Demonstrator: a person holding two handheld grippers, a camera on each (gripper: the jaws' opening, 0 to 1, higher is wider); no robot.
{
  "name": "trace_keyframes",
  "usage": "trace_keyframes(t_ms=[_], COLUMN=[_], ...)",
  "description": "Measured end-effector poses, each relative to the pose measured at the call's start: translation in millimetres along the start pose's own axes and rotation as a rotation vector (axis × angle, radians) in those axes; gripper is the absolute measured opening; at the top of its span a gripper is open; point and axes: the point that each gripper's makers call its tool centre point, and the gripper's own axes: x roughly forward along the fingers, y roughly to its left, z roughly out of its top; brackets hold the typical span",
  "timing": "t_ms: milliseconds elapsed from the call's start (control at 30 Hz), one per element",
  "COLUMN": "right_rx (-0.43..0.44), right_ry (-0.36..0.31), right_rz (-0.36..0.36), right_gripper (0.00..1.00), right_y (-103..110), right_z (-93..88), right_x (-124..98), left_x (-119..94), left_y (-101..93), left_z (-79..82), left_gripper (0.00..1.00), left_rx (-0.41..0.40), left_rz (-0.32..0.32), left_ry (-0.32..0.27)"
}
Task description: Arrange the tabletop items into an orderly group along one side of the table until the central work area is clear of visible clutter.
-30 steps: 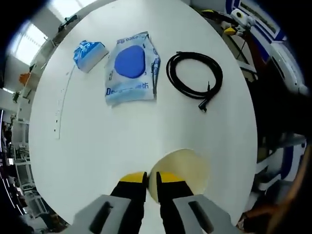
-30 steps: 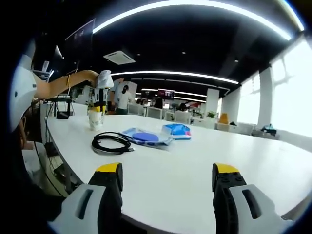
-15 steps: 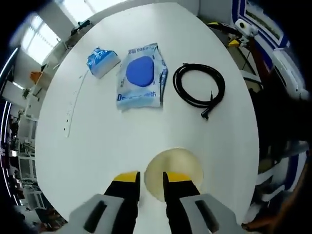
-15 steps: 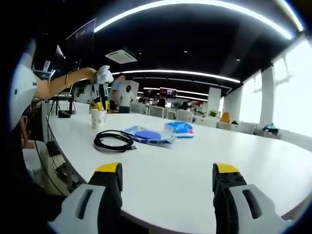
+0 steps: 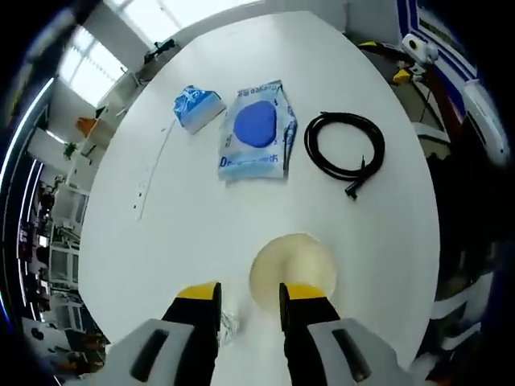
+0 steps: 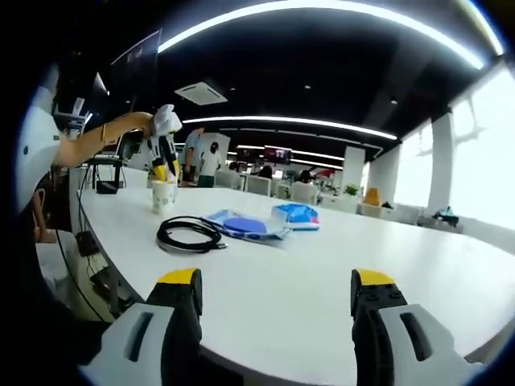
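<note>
In the left gripper view I look straight down on a white table (image 5: 185, 233). A cream paper cup (image 5: 294, 265) stands upright on it just below my left gripper (image 5: 249, 299), whose yellow-tipped jaws stand apart and open; the right jaw overlaps the cup's rim. Beyond lie a blue wet-wipe pack (image 5: 257, 135), a small blue packet (image 5: 197, 106) and a coiled black cable (image 5: 346, 153). In the right gripper view my right gripper (image 6: 278, 301) is open and empty over the table's near edge. Far left there, the left gripper (image 6: 165, 141) hangs over the cup (image 6: 163, 196).
A thin white strip (image 5: 151, 175) lies on the table left of the packs, and a small crumpled white scrap (image 5: 228, 326) sits between the left jaws. In the right gripper view the cable (image 6: 191, 235), wipe pack (image 6: 245, 226) and packet (image 6: 294, 213) lie in a row.
The left jaws have spread apart from the cup's rim, which they were pinching, and the left camera has risen. The right gripper has not moved.
</note>
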Motion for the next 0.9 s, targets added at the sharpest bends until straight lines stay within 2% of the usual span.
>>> trace_keyframes(t_ms=[100, 300, 433, 600, 900], right_rx=[0.0, -0.007, -0.015, -0.033, -0.029], right_ry=[-0.008, -0.011, -0.022, -0.017, -0.049], right_rz=[0.006, 0.023, 0.036, 0.043, 0.062], right_gripper=[0.72, 0.72, 0.72, 0.72, 0.73], right_y=[2, 8, 15, 18, 26], right_z=[2.2, 5.2, 10.9, 11.7, 21.5], right_x=[1, 3, 7, 8, 10], left_x=[-4, -7, -10, -17, -22], left_y=[-5.1, -21.7, -21.3, -25.4, -41.3], left_z=[4.6, 7.3, 7.2, 13.8, 15.5], left_gripper=[0.28, 0.28, 0.28, 0.28, 0.3], left_rx=[-0.013, 0.0, 0.022, 0.021, 0.03], left_rz=[0.015, 0.001, 0.039, 0.051, 0.061], left_ry=[-0.029, -0.061, -0.062, -0.114, -0.13])
